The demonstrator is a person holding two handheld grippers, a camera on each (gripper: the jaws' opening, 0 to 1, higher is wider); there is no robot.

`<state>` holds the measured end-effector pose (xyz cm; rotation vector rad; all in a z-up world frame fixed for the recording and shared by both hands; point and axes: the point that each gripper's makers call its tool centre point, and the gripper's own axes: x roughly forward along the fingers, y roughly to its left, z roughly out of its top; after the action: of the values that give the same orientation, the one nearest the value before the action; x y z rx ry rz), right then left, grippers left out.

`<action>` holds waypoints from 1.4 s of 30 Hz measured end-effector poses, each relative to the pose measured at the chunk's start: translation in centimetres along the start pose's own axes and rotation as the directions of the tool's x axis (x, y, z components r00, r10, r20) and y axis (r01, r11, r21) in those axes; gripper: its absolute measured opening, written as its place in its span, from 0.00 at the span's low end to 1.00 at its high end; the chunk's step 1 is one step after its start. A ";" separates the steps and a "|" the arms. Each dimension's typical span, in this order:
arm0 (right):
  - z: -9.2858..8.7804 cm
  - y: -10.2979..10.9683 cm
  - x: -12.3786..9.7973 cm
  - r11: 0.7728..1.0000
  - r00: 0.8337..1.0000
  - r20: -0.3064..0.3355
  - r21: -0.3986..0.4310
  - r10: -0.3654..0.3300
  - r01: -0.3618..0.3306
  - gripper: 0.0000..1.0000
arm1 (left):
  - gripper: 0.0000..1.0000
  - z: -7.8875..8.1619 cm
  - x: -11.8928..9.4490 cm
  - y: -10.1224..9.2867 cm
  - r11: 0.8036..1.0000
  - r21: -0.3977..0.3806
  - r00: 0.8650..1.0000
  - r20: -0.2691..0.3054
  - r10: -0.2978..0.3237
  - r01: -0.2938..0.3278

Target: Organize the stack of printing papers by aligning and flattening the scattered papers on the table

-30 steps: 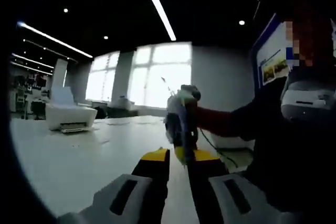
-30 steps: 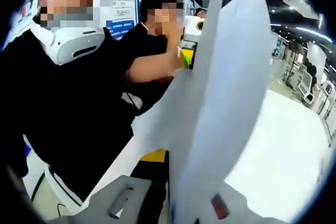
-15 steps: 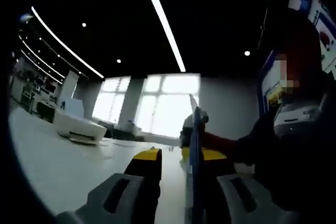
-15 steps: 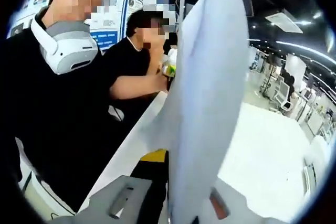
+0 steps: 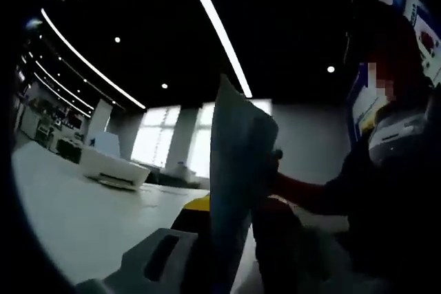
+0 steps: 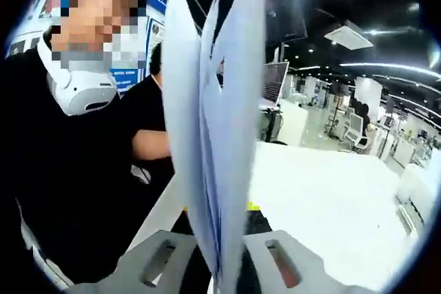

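Bench (image 6: 344,197), white and broad, runs under both views, with a person in black (image 6: 62,170) close beside it. Papers (image 6: 213,129), a pale sheaf held off the bench, stand on edge with their long axis running up from the claws; in the right gripper view the sheets fan apart at the top. The right claw (image 6: 217,266) is pinching the sheaf's lower edge. The left claw (image 5: 220,239) has the papers (image 5: 238,170) rising between its jaws, apparently pinched too. A white printer (image 5: 110,166) sits well away on the bench.
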<state>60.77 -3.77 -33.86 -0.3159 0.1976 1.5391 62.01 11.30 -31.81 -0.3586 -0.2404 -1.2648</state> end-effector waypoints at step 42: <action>-0.6 -3.7 0.2 0.935 0.932 0.152 0.192 -0.328 0.298 0.00 | 0.06 -0.2 -1.6 1.6 0.937 0.116 0.916 -0.201 0.348 -0.331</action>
<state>64.50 -3.83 -34.21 -0.0680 0.1232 1.2161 63.03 13.06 -32.84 -0.1790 -0.0362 -0.9371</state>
